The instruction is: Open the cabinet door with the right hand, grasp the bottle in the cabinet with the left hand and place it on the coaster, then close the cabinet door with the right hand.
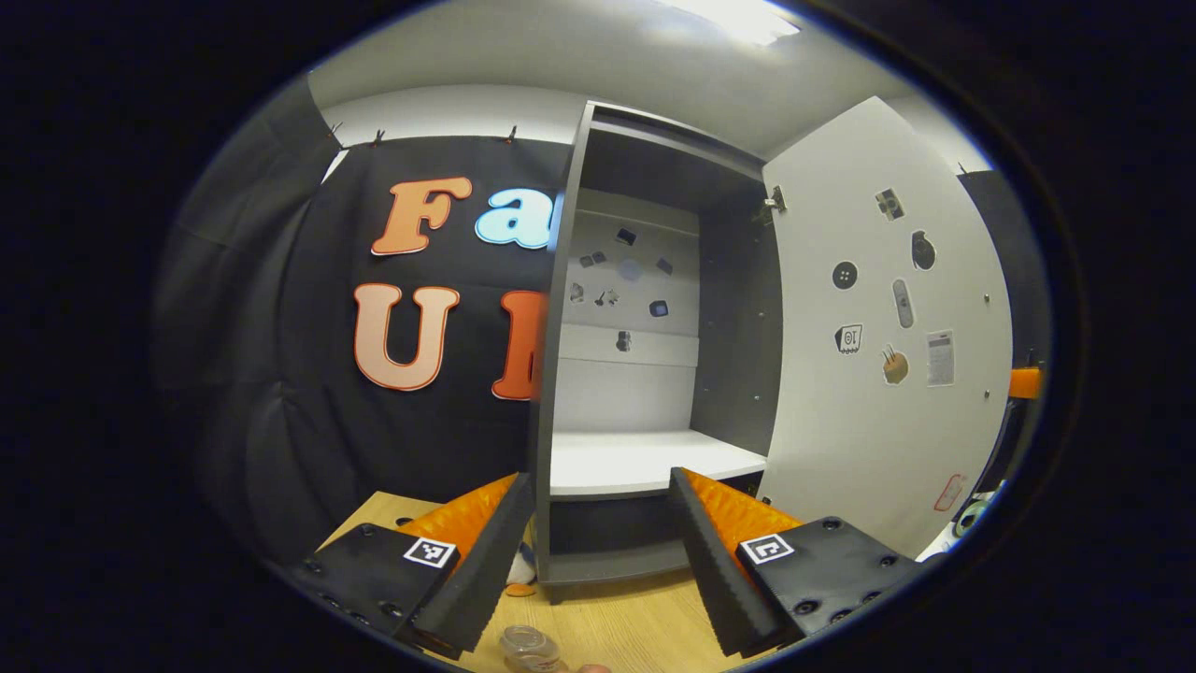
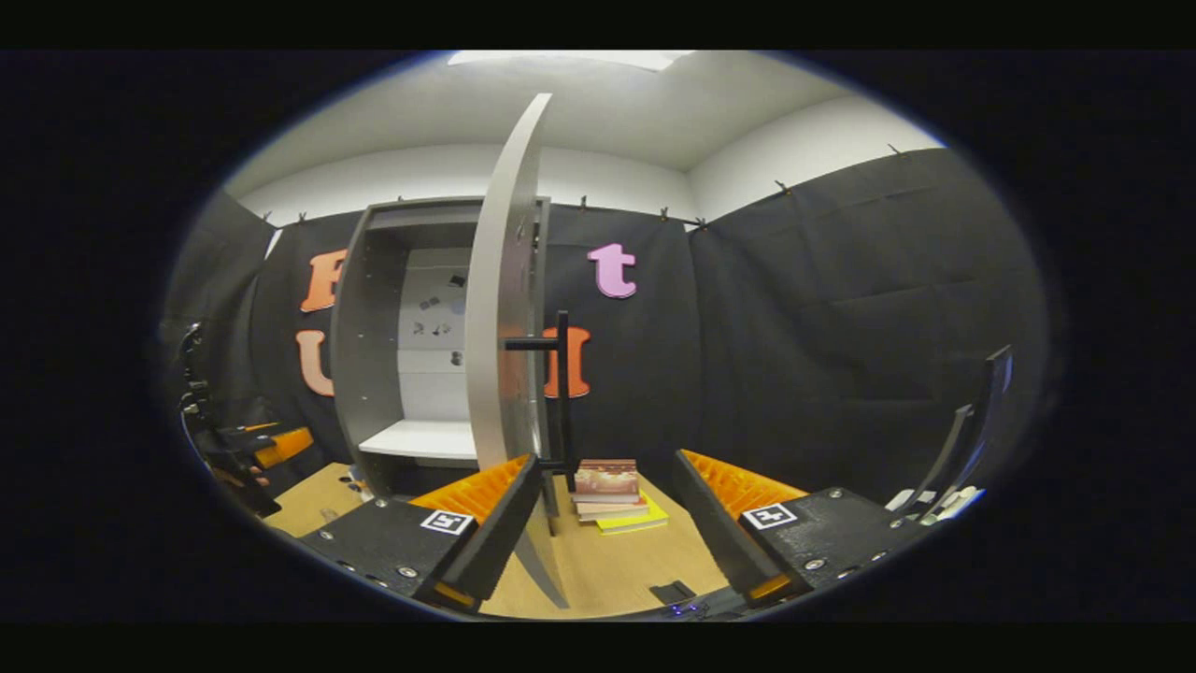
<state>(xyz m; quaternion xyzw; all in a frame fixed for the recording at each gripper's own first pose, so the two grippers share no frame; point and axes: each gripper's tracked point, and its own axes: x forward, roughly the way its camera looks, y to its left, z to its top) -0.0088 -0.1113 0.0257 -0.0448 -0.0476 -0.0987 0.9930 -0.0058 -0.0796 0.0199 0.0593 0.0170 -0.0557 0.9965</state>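
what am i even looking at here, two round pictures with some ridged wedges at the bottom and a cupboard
Each round picture comes from a fisheye camera riding on a hand-held two-finger gripper; a person carries one in each hand. The wedges at the bottom are that gripper's own fingers.

In the left gripper view, the left gripper is open and holds nothing. It faces the tall grey cabinet, whose white shelf looks bare. The white cabinet door stands swung open. A clear plastic bottle stands on the light wooden table just below the fingers.

In the right gripper view, the right gripper is also open and empty, near the door's black bar handle. A small stack of books lies on the table beyond.
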